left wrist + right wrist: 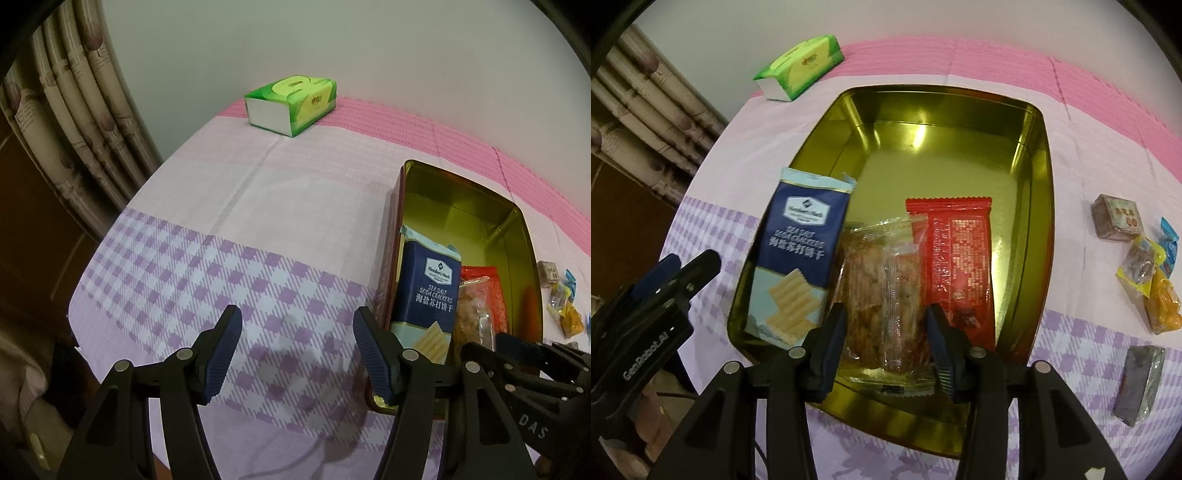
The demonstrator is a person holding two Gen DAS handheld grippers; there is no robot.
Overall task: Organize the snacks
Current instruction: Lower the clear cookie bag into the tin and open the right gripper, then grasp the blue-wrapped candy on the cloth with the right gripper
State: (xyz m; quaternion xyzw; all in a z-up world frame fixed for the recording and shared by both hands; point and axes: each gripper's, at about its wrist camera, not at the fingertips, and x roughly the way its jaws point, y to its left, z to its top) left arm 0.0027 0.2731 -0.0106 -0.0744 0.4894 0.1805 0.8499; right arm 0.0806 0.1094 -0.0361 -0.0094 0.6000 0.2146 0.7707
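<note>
An open gold tin point(1045, 184) stands on the checked tablecloth. Inside it, side by side, are a blue soda cracker pack point(801, 251), a clear packet of brown snack point(882, 288) and a red packet point(960, 258). My right gripper point(886, 343) points down into the tin's near end, open. The clear packet lies on the tin floor between its fingers, and the pads stand at the packet's edges without squeezing it. My left gripper point(297, 354) hangs open over bare cloth just left of the tin point(458, 188), with nothing between its fingers.
Loose snacks lie on the cloth right of the tin: a brown block point(1117, 218), a yellow packet point(1141, 258), an orange one point(1163, 306), a blue one point(1169, 240) and a dark bar point(1141, 380). A green tissue box point(291, 103) sits at the back. A curtain point(74, 110) hangs beyond the table's left edge.
</note>
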